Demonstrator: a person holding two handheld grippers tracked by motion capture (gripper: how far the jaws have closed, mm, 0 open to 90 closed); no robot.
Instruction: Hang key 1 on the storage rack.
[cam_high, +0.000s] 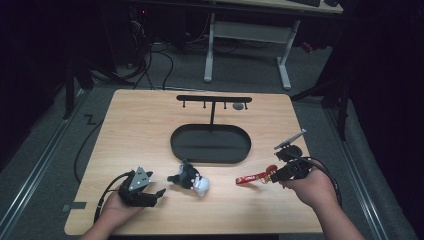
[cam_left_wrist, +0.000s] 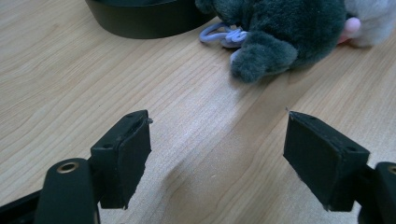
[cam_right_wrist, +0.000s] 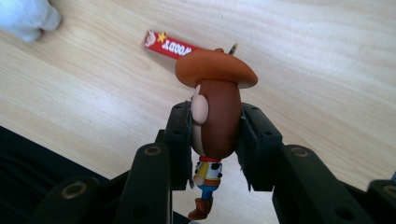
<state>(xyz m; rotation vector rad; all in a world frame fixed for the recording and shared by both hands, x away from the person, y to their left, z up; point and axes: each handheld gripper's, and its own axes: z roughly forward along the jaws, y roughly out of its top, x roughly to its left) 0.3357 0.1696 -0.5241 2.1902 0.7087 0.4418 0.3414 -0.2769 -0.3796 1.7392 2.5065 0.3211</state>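
A cowboy figurine keychain is being held by the head between the closed jaws of the right gripper, its red strap trailing out above the table. One black hanger stand is standing at the far side, its four pegs carrying nothing, with one oval tray base beneath. One grey plush toy with a purple loop is lying near the tray, just ahead of the left gripper, whose jaws are standing open and empty. By appearance, pickup is done; hanging the keychain, and perhaps the plush, is remaining. Two grippers, two charms.
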